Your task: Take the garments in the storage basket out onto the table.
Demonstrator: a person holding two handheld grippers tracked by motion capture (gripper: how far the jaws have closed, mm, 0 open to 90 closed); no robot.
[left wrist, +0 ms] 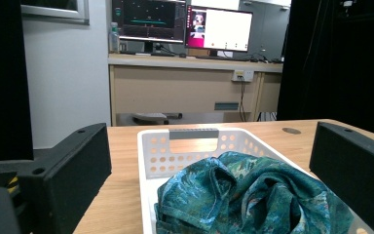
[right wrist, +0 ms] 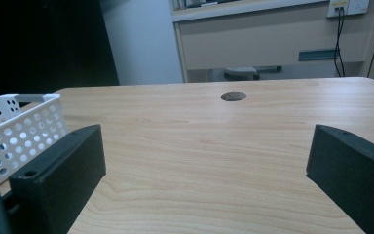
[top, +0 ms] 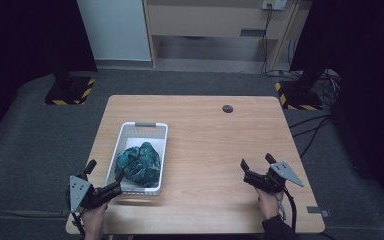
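A white perforated basket [top: 145, 124] stands on the left half of the wooden table [top: 205, 145], with a crumpled teal patterned cloth [top: 139, 162] lying in its near end. My left gripper [top: 106, 170] is open at the basket's near left corner, one jaw outside the left wall and the other over the cloth. Its own view shows the cloth [left wrist: 243, 190] and basket wall [left wrist: 148, 151] between the wide jaws of the left gripper [left wrist: 212, 151]. My right gripper [top: 256, 161] is open above bare wood at the near right. The right gripper [right wrist: 207, 156] holds nothing, and the basket [right wrist: 24, 126] is at far left.
A dark round grommet [top: 227, 108] sits near the table's far edge. Behind the table are a desk with monitors [left wrist: 185, 24] and a white cabinet [top: 115, 30]. Two stands with yellow-black striped bases [top: 70, 92] rest on the grey floor beside the far corners.
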